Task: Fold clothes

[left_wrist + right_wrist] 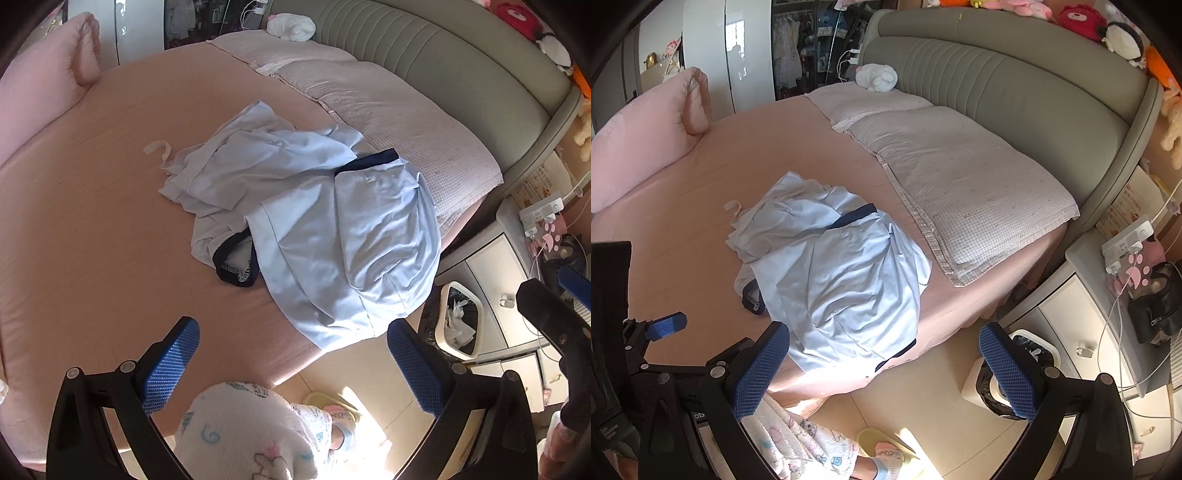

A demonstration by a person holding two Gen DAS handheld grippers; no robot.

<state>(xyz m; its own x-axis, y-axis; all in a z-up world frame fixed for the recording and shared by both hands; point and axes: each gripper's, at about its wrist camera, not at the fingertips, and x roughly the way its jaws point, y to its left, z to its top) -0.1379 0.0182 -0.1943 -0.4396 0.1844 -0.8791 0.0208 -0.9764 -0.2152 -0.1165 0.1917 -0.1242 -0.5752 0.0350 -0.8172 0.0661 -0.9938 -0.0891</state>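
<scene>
Your left gripper (295,362) is released, jaws spread wide and holding nothing, above the near edge of the bed (92,221). Your right gripper (886,365) is likewise released and empty. The light blue shirt (332,236) lies crumpled on the pink sheet, near the bed's edge, its hem hanging over the side. A pillow (960,184) lies just beside it.

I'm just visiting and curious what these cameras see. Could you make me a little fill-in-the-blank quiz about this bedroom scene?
1. The light blue clothes lie crumpled on a ____ bed sheet.
2. The clothes' trim is dark ____.
3. Both the left gripper and the right gripper hang ____, holding nothing.
4. Beside the bed stands a white ____ lined with a black bag.

Missing words: pink; blue; open; bin
</scene>
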